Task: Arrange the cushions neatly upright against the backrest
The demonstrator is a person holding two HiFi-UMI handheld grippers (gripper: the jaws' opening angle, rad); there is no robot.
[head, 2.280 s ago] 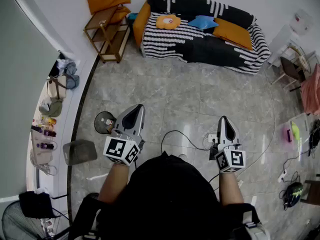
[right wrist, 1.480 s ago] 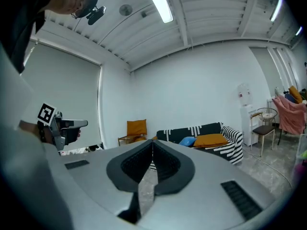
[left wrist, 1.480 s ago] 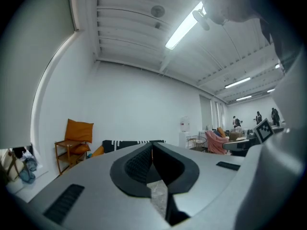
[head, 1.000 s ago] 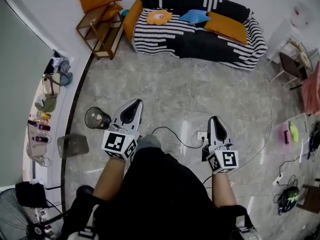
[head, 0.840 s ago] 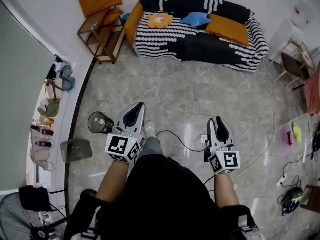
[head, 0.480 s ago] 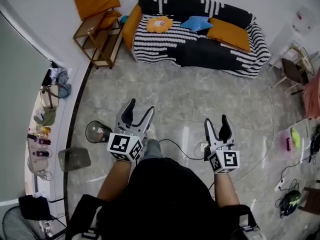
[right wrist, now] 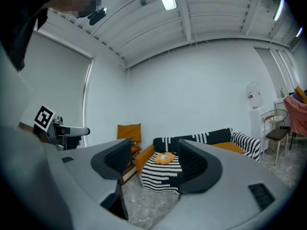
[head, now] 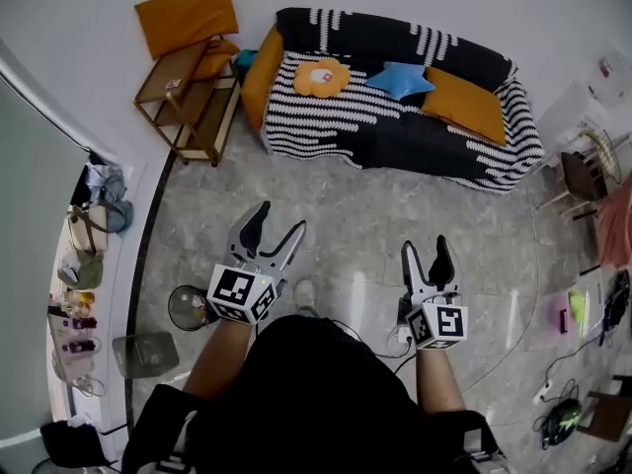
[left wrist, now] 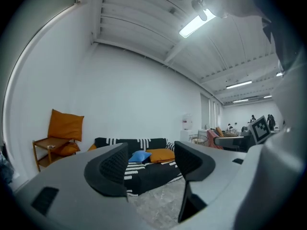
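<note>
Since a second ago both pairs of jaws have just been opening, from together to apart, and the sofa (head: 395, 141) has come nearer in the head view: the person has walked toward it.

The left gripper (head: 279, 217) and the right gripper (head: 427, 245) each have their jaws apart with nothing between them. Each gripper view shows only the distant sofa through the gap. Both grippers are over the floor (head: 365, 215), well short of the sofa.

On the sofa's seat lie the flower cushion (head: 323, 77), the blue cushion (head: 400, 79) beside it, and the orange cushion (head: 464, 105) nearer the sofa's right end in the head view. None of them stands upright against the backrest (head: 395, 30). The arm cushion (head: 259, 65) leans at the sofa's left end, though I cannot tell whether it is on the seat or against the arm's outer side. The shelf cushion (head: 188, 13) stands on the shelf (head: 183, 92) just left of the sofa.

I judge the step in hand to be the approach, with no cushion handled yet. The next move calls for closing the gap to the sofa, pinching one cushion by a soft edge, and standing it against the backrest.

No brand or writing can be read. The cubes carry only black-and-white markers.
</note>
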